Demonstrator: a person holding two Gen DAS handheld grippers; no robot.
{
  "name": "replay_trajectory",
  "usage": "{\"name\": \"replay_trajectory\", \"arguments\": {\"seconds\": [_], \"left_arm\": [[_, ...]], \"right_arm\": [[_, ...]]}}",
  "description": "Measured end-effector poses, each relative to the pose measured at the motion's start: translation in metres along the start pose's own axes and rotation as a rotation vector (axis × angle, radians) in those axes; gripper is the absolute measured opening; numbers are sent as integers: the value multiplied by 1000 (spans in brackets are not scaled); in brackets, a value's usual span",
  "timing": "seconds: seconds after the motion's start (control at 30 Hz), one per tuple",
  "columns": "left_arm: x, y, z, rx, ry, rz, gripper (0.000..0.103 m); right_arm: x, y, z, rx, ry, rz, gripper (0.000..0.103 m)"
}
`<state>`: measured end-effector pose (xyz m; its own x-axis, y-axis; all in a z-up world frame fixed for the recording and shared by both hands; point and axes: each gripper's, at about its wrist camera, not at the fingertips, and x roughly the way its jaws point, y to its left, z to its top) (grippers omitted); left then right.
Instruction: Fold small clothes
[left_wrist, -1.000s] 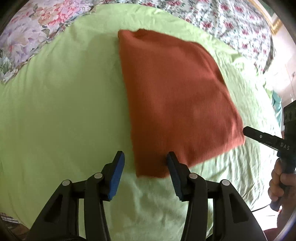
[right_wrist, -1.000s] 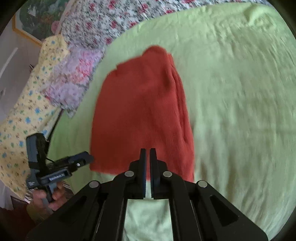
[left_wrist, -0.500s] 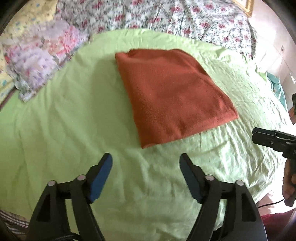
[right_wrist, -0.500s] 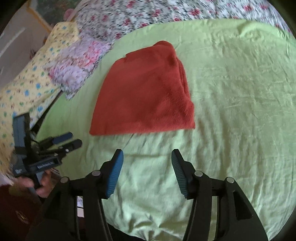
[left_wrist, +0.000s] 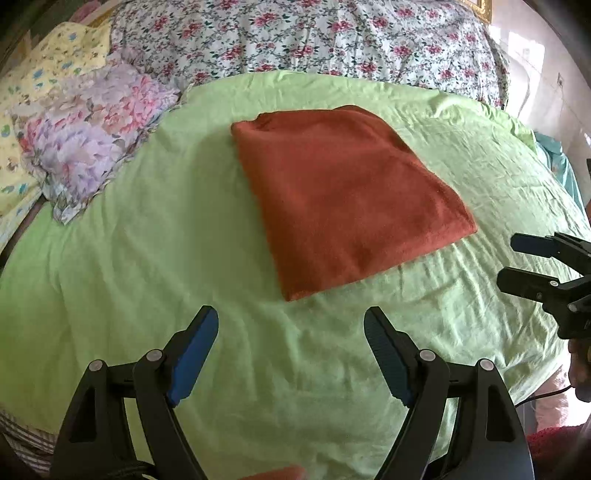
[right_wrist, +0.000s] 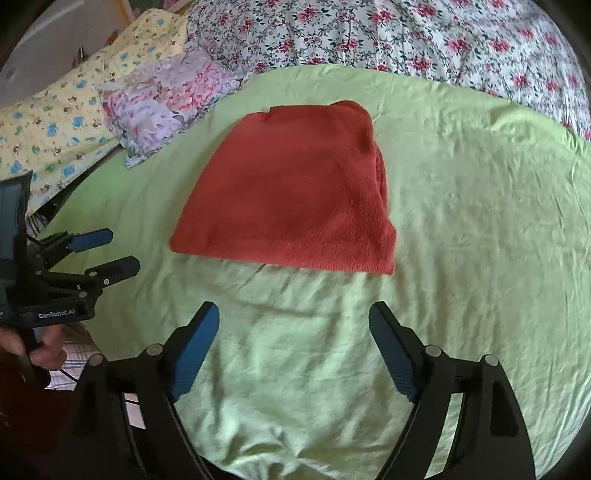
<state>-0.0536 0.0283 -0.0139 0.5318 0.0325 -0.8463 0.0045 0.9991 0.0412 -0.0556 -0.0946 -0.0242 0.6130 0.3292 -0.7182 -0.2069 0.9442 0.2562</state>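
On green sheet (left_wrist: 147, 258) — folded rust-red cloth (left_wrist: 343, 192), flat; both grippers' fingers (left_wrist: 192, 354) spread wide, empty.

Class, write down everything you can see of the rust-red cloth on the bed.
The rust-red cloth is a soft, fleecy-looking fabric folded into a flat, roughly square stack; layered edges show along one side in the right wrist view. It lies on the light green sheet, near a floral pillow. Nothing else touches it.

folded red cloth (left_wrist: 347, 195) on green-sheeted bed (left_wrist: 147, 258)
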Motion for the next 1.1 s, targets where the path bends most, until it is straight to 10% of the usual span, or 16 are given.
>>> {"name": "replay_trajectory", "arguments": {"seconds": [1.1], "left_arm": [[52,9,59,-60,51,78,84]], "right_arm": [[46,-8,64,27,28,42,90]]}}
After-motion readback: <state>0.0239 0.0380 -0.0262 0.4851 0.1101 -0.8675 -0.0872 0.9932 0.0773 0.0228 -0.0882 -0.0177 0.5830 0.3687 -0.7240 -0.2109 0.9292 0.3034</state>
